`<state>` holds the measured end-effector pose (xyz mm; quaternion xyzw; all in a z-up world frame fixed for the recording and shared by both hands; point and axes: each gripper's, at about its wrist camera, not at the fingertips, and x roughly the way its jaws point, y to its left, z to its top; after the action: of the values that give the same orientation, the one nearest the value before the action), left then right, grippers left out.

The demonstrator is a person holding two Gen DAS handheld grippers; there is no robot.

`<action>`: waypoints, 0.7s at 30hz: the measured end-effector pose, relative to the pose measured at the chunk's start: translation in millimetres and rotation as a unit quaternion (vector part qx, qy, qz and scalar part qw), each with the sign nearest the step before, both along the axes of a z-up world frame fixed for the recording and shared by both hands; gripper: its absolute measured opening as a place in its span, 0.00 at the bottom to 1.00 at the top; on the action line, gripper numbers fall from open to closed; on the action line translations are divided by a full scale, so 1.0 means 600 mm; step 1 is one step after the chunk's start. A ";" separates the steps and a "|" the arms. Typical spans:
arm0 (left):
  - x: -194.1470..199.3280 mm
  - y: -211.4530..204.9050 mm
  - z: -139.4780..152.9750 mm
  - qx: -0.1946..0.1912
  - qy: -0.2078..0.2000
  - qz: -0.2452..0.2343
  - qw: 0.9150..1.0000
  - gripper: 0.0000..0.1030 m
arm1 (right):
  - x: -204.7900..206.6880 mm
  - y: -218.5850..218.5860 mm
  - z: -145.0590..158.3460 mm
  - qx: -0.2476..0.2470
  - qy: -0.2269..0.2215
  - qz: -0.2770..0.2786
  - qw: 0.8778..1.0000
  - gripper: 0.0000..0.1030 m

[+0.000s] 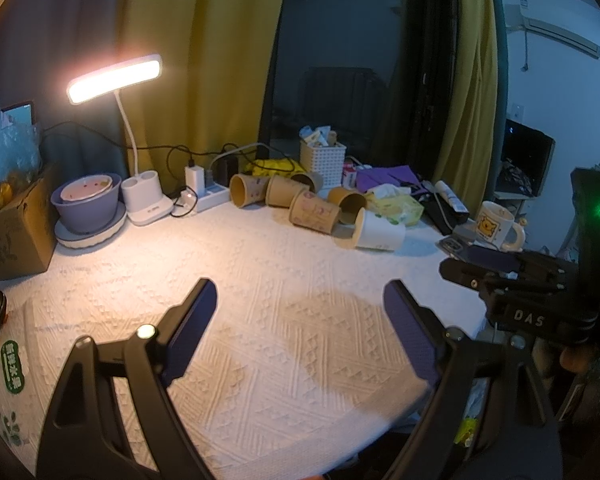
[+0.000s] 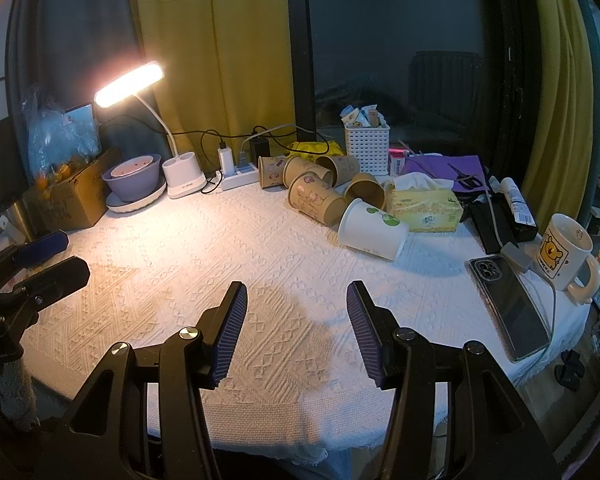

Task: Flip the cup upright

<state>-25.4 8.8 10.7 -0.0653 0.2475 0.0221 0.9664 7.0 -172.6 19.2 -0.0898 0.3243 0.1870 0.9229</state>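
both claws, left (image 1: 300,304) and right (image 2: 297,304), gape over bare tablecloth (image 2: 180,248); tipped white cup (image 2: 372,234) lies beyond.

In front of me the bench (image 2: 180,248) is covered with a white embossed cloth, warmly lit at the left by a glowing desk lamp (image 2: 130,84) on a bent white neck. Behind it hang mustard-yellow curtains (image 2: 220,40) on either side of a dark window (image 2: 400,40) with a black frame; only dim reflections show in the glass. A grey curtain (image 1: 60,40) hangs at far left. Off to my right, a pale wall (image 1: 556,92) carries a white air conditioner (image 1: 556,32) high up.
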 end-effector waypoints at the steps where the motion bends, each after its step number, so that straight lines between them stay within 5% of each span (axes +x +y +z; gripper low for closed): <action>1: 0.002 -0.001 0.002 0.001 0.000 -0.001 1.000 0.84 | 0.000 0.000 0.000 0.000 0.000 0.000 1.000 0.53; 21: 0.017 -0.005 0.003 0.022 0.007 -0.009 1.000 0.84 | 0.005 -0.004 -0.004 0.001 0.004 -0.002 1.000 0.53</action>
<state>-15.3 5.8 12.7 -0.0418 0.2547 0.0198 0.9659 10.1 -174.9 16.8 -0.0873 0.3280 0.1863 0.9220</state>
